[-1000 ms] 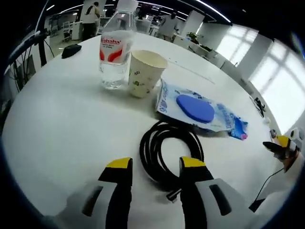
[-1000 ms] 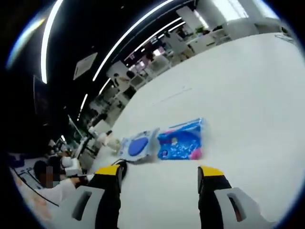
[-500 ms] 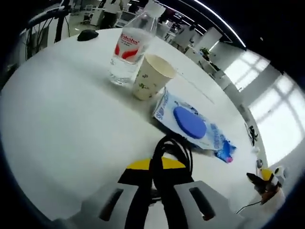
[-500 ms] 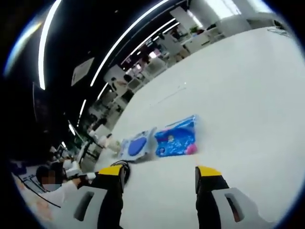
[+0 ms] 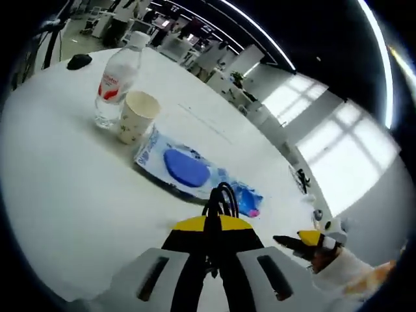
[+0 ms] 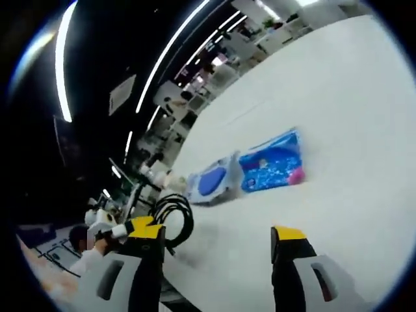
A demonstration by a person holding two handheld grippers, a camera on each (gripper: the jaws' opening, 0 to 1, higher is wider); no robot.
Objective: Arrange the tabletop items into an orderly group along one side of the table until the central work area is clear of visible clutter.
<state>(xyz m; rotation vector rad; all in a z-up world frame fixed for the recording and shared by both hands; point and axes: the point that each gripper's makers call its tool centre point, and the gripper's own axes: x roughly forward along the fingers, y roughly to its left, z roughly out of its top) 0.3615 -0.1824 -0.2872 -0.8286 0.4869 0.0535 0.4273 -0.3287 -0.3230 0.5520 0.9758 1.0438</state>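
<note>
Left gripper (image 5: 212, 229), fingers now clamped on black cable coil (image 5: 222, 198), has lifted it off table (image 5: 58, 188); right gripper (image 6: 218, 234) fingers open, idle.

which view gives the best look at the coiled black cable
The right gripper view: the coiled black cable hangs as open loops, lifted off the white table by the left gripper. In the left gripper view, the cable is just a narrow bunch poking up between that gripper's shut jaws.

Your left tool (image 5: 211, 231) hides most of the black cable (image 5: 221, 198); its lower coil is covered at bottom centre.
</note>
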